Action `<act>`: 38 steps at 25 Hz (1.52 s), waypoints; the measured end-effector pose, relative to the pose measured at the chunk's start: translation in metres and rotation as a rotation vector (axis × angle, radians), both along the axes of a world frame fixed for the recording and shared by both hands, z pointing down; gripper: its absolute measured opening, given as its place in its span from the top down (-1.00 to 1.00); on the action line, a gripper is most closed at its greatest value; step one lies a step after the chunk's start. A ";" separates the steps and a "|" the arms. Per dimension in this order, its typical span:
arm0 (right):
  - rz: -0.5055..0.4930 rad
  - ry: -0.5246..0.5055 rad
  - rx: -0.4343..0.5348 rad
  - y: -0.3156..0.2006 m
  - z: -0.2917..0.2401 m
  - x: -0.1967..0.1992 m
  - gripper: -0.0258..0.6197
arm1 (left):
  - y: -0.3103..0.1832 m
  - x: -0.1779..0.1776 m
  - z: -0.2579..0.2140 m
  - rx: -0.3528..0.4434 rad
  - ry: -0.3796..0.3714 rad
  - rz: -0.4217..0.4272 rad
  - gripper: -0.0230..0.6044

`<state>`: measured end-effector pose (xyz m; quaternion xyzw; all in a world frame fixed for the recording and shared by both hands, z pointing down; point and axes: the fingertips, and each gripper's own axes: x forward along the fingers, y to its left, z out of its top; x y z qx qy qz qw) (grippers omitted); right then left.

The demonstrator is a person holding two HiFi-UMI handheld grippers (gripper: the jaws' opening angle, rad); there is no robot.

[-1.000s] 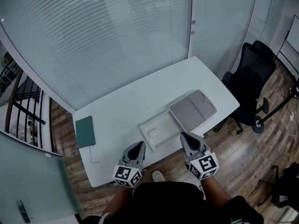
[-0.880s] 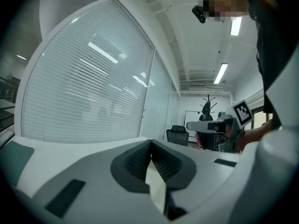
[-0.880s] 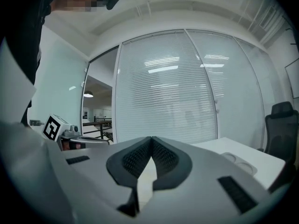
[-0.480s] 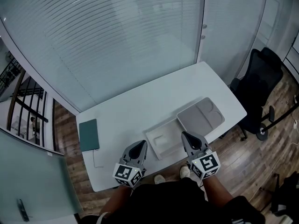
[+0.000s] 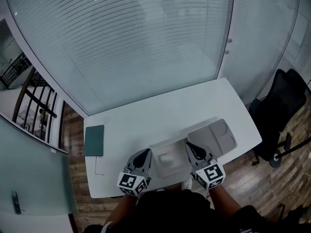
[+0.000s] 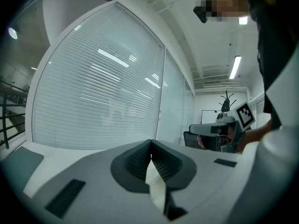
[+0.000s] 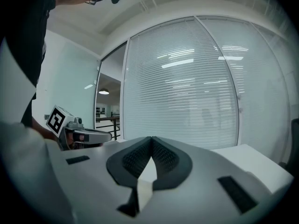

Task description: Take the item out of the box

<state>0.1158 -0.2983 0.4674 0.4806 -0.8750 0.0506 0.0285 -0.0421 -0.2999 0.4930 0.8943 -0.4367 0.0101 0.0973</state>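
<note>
You hold your left gripper and right gripper above the near edge of the white table, either side of a shallow white box, with a grey tray just right of it and a green notebook well apart at the left.

Table: bare white top from 10 through 12 to 1 o'clock of the open box, a wide passage.
Obstacles:
- Green notebook at 9 o'clock, lying flat, well apart from the box.
- Grey tray at 2 o'clock, just beside the box; the joint is hidden by the right gripper.
- Glass wall with blinds closes 12 o'clock.
- Office chair at 3 o'clock, off the table.

The left gripper sits at the box's 8 o'clock.
</note>
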 end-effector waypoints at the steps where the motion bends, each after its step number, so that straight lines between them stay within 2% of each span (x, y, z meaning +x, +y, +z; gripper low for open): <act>1: -0.017 0.009 0.002 -0.005 0.001 0.000 0.90 | -0.004 0.000 0.001 -0.002 -0.003 -0.016 0.89; 9: -0.184 0.016 -0.014 -0.033 0.016 -0.011 0.90 | -0.019 -0.005 0.022 -0.022 -0.083 -0.120 0.89; 16: -0.285 0.056 -0.036 -0.044 0.027 -0.037 0.90 | -0.018 -0.022 0.031 -0.055 -0.085 -0.204 0.89; 21: -0.381 0.062 -0.106 -0.041 0.046 -0.058 0.90 | -0.012 -0.038 0.046 -0.088 -0.097 -0.261 0.89; 25: -0.418 0.090 -0.153 -0.041 0.064 -0.066 0.90 | -0.009 -0.046 0.052 -0.101 -0.091 -0.279 0.89; 28: -0.456 0.157 -0.208 -0.037 0.084 -0.072 0.90 | -0.006 -0.047 0.053 -0.108 -0.079 -0.278 0.89; 32: -0.534 0.304 -0.291 -0.023 0.117 -0.081 0.89 | -0.002 -0.047 0.053 -0.110 -0.072 -0.272 0.89; 34: -0.585 0.360 -0.332 -0.015 0.130 -0.085 0.66 | 0.001 -0.048 0.055 -0.115 -0.077 -0.277 0.89; 38: -0.656 0.455 -0.368 -0.003 0.150 -0.090 0.41 | 0.010 -0.047 0.063 -0.134 -0.082 -0.280 0.89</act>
